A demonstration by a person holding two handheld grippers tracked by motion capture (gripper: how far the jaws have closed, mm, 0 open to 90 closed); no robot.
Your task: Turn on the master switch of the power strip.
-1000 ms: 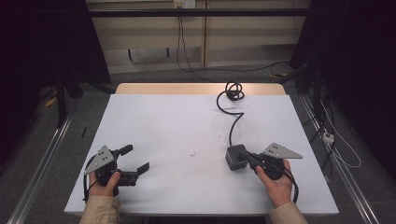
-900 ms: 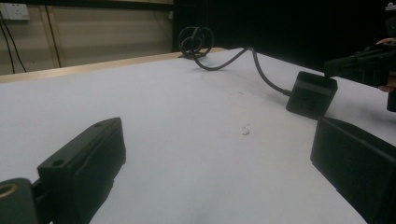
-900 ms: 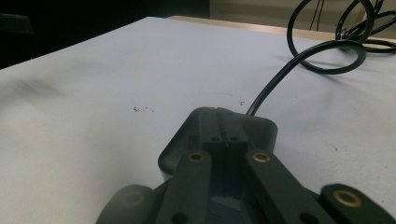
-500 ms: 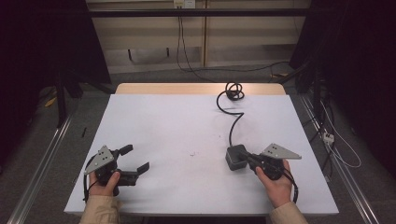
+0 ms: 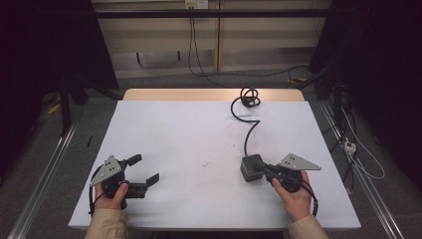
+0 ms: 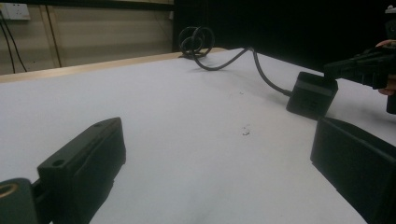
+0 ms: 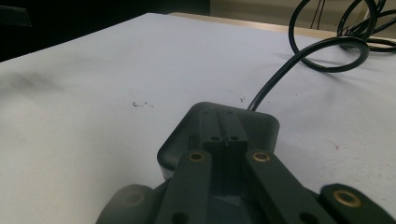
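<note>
At the near right of the surface [image 5: 164, 129], the right tongs [image 7: 223, 133] lie pressed together, their tips resting on top of the power adapter [image 5: 251, 168], apparently pinning it rather than pinching it. The left tongs [image 5: 144, 172] rest spread and empty at the near left, well apart, probably waiting their turn. The adapter is a squat dark block with rounded corners, lying flat; its black cable [image 5: 247, 132] snakes toward the far edge and ends in a loose coil [image 5: 249, 97] there.
</note>
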